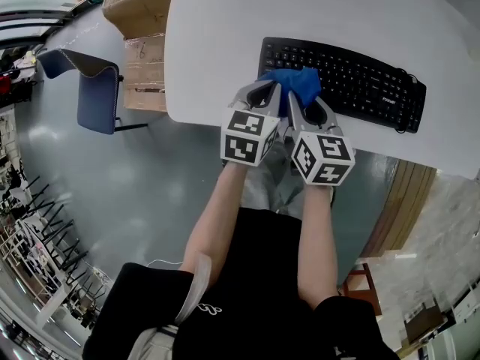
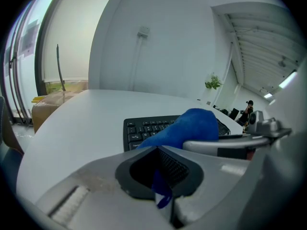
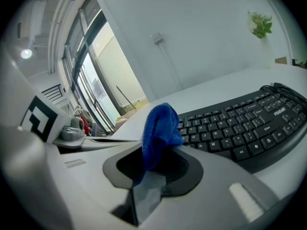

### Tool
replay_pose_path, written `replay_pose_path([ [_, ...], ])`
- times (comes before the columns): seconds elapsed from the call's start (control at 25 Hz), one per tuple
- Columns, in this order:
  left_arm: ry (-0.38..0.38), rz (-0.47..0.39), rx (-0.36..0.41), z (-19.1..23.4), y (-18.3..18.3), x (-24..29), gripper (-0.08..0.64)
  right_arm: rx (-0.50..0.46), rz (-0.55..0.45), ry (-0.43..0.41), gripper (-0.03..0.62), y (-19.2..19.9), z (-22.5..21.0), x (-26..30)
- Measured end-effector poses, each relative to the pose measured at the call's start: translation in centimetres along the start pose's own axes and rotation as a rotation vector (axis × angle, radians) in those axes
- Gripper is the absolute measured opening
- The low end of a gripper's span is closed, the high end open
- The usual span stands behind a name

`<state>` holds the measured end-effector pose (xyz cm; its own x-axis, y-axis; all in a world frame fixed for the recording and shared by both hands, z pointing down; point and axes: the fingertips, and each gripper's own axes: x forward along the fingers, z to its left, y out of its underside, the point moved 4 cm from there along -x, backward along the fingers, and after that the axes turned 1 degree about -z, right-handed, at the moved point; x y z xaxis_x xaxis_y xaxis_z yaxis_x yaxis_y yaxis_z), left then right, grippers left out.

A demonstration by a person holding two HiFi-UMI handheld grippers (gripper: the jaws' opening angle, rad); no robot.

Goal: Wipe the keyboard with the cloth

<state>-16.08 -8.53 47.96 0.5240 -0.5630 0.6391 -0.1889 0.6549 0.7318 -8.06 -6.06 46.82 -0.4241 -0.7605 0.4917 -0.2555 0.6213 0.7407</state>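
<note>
"Where's the cloth just now?"

"The blue cloth (image 1: 298, 83) is bunched up between my two claws, over the near left end of the black keyboard (image 1: 360, 81) on the white table (image 1: 217, 43). From here I can't tell whether it actually presses on the keys."

"And your claws?"

"Both are clenched on it. My left claw (image 2: 163, 183) has a thin corner of the fabric pinched between its jaws, and the rest bulges out ahead. My right claw (image 3: 146, 176) has a thicker fold clamped, with a lump of cloth standing above the jaws. The two claws sit just beside each other."

"How do you reckon it'll handle?"

"It looks soft, light and floppy. It folds wherever it likes and has no stiffness to push with, so I judge it'll drag across the keys rather than slide flat. The left corner hold looks slim and might pull free if the fabric snags on a key edge. A deeper bite on a folded edge would be safer. The keyboard looks light too and could skate on the smooth tabletop."

"Any containers about?"

"Only the stacked cardboard boxes (image 1: 139, 6) on the floor past the table's far left edge, near a blue chair (image 1: 97, 96). Their flaps look shut, so I can't see what's inside."
</note>
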Motion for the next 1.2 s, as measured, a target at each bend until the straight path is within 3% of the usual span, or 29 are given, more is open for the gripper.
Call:
replay_pose_path([
  [1.2, 0.074, 0.026, 0.059, -8.4, -0.7, 4.1, -0.005, 0.064, -0.033, 0.065, 0.092, -0.7, -7.8, -5.3],
])
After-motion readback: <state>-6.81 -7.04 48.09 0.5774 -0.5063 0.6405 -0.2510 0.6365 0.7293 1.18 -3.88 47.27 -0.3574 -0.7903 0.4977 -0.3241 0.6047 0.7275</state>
